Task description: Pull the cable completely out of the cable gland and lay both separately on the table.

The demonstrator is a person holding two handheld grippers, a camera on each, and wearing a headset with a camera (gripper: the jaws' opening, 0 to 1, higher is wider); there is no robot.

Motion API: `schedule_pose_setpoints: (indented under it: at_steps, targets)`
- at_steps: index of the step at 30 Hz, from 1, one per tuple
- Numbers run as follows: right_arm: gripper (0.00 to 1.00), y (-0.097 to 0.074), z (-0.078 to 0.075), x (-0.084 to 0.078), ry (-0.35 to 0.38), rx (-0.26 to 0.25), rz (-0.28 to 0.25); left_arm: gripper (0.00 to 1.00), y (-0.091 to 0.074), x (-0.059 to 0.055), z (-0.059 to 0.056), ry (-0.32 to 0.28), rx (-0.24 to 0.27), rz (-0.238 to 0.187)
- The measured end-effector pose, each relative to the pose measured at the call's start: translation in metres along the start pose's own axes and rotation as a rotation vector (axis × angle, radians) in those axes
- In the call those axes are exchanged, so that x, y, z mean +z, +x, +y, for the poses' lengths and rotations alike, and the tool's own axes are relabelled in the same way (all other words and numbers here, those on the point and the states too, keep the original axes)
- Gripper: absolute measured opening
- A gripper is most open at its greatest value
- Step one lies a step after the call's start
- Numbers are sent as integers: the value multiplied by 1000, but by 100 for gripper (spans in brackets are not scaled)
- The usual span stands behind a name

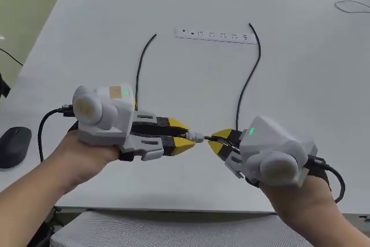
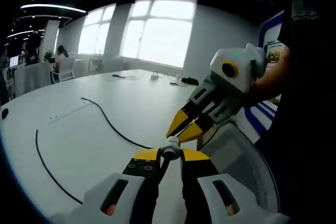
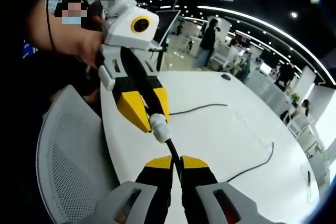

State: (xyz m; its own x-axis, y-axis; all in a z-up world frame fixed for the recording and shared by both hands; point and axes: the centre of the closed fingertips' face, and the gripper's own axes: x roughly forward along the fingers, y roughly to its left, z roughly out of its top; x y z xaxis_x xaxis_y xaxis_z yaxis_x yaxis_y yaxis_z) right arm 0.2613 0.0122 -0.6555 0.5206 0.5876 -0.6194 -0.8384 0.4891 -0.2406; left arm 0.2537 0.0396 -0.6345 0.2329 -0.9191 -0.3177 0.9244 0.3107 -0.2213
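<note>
My left gripper [image 1: 189,138] was clenched on the cable gland [image 3: 159,124], my right gripper [image 1: 214,139] on the cable [image 3: 173,153] just beside it, above the worktop [image 1: 300,85]; the cable looked not yet out, neither laid down.

The head view looked steeply down from close above the near edge of the white bench [image 1: 300,73], with the left tool [image 1: 184,136] and right tool [image 1: 218,140] just beneath. Each tool's view looked along its own jaws, close up, at the other tool. All three shared the cable gland [image 1: 199,137], its cable [image 3: 172,150] and the bench behind.
</note>
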Motion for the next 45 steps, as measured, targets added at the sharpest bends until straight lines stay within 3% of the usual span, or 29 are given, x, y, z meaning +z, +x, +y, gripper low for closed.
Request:
schedule_pose_setpoints:
  at_steps: [16,26,31,37,45]
  targets:
    - [0,0,-22,-30,172,-67,46,15,-2,5,1,-34,8,-29]
    - [0,1,-34,-67,375,-114,121,15,-1,8,-2,-48,1,-41]
    - [0,2,-34,-74,444,-115,129,15,1,9,-4,-54,-3,-44]
    - [0,2,-29,-74,444,-96,136,15,0,6,-2,-62,2,-30]
    - [2,-8,-27,-68,363,-94,104,15,-4,6,-1,-58,16,-35]
